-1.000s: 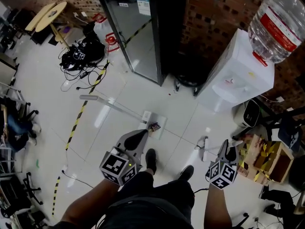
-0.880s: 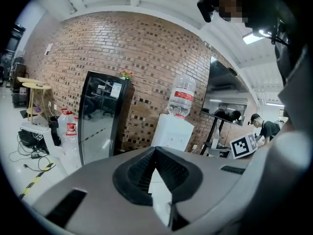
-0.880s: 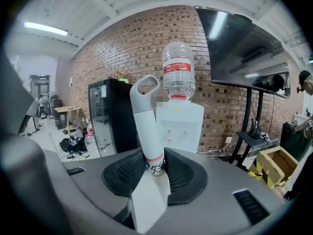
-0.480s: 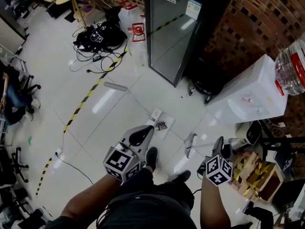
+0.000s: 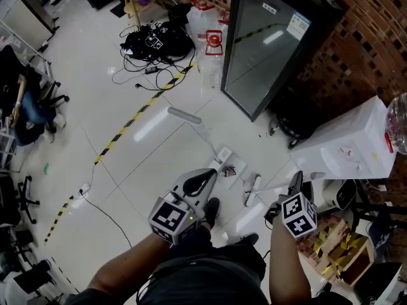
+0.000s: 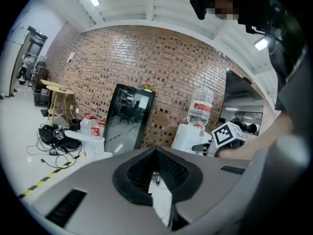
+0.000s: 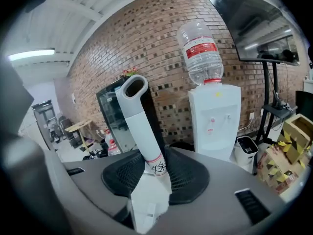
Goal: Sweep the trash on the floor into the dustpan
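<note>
A white long-handled dustpan (image 5: 223,157) stands on the pale tiled floor, its handle (image 5: 186,116) slanting up to the left. A small dark piece of trash (image 5: 230,169) lies at its mouth. My left gripper (image 5: 208,176) hovers just beside it, jaws shut with nothing between them; past its jaws the dustpan handle (image 6: 90,137) shows. My right gripper (image 5: 296,180) is shut on the white broom handle (image 7: 143,126), and the broom head (image 5: 252,190) rests on the floor just right of the trash.
A black glass-door fridge (image 5: 273,49) and a white water dispenser (image 5: 346,148) stand against the brick wall. Cardboard boxes (image 5: 337,246) sit at the right, a cable heap (image 5: 156,43) at the back, yellow-black tape (image 5: 137,113) crosses the floor. The person's shoes (image 5: 212,210) are below the grippers.
The head view has swung, so everything sits further right in the picture. The broom head has come closer to the trash and the dustpan. Both grippers keep their states.
</note>
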Motion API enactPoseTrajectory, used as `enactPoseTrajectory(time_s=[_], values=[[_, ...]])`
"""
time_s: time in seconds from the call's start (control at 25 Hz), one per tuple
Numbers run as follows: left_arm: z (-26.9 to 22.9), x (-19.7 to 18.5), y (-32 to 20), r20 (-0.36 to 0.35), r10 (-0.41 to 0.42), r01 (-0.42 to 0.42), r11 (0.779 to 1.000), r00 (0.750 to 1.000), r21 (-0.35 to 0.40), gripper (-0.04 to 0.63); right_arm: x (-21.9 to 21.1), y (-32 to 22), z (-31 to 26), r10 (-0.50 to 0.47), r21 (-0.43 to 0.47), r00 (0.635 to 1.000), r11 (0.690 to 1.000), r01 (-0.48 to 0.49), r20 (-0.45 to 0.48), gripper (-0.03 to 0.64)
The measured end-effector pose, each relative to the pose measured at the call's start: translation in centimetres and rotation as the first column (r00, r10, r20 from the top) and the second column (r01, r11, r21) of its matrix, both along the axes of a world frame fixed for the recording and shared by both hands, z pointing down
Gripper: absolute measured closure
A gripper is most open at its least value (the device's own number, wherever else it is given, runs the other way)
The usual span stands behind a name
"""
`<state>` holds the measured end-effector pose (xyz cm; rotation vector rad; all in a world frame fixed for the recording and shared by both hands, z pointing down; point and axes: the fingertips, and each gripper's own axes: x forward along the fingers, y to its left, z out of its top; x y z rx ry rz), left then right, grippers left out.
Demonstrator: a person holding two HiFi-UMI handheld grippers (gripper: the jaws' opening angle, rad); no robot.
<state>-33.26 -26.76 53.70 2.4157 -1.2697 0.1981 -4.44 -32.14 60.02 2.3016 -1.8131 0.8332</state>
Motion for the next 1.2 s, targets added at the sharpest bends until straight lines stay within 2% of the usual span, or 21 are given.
enactPoseTrajectory(time_s=[0.24,0.72,1.0,1.2], values=[[-0.1,-3.0,0.5,-0.002,-0.066,0.066,0.998,0.998,-0.013,0.594,-4.2,-2.6,-0.3,-0.069,0.002,0.998,0.998,0.069,0.0,0.474],[0.4,-4.8,0.7,-0.017,-0.1,0.1,0.995,0.995,-0.018,0.592,-9.6,-5.3,-0.8,-0.044,0.002,0.989,0.999,0.044,0.142,0.471],[0.0,-4.7,1.1,-0.031,-0.102,0.101,0.995,0.994,-0.022,0.593,-10.0,-4.5,-2.4,-0.038,0.014,0.974,0.999,0.036,0.222,0.471],[-0.8,-3.1,0.9,-0.038,-0.073,0.073,0.997,0.997,-0.016,0.594,-7.9,-3.6,-2.9,0.014,0.0,0.96,1.0,-0.015,0.279,0.468]])
